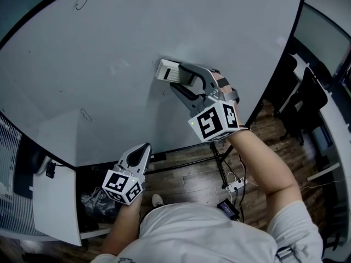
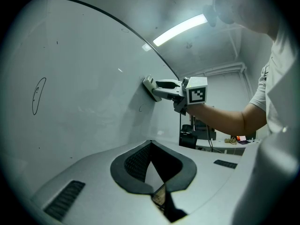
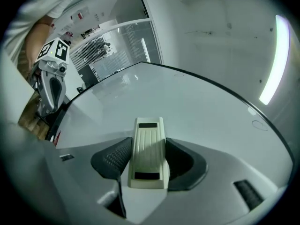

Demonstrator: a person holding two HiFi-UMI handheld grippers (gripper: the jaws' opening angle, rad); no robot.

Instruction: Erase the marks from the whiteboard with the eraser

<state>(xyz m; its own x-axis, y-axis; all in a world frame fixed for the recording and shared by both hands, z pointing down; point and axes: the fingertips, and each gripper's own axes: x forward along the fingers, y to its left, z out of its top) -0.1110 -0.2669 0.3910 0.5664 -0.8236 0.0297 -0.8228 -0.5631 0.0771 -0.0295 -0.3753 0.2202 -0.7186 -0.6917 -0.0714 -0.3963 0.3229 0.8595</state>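
Marker cube [image 1: 215, 120] on my right gripper [image 1: 174, 76]: black-and-white square codes. Right forearm extended up-frame. Jaws clamped on cream eraser [image 1: 166, 70], its face pressed to whiteboard [image 1: 109, 48] at frame centre. Oval pen marks [image 1: 81, 1] at upper left, top right, centre left. My left gripper [image 1: 141, 152] at lower left, jaws closed together, nothing between, tips toward board's lower edge.

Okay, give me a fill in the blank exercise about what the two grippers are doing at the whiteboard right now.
1. The right gripper has its jaws closed on the ___.
2. That tool is pressed flat against the ___.
3. The left gripper, held low with its jaws together, holds ___.

Missing words: eraser; whiteboard; nothing.
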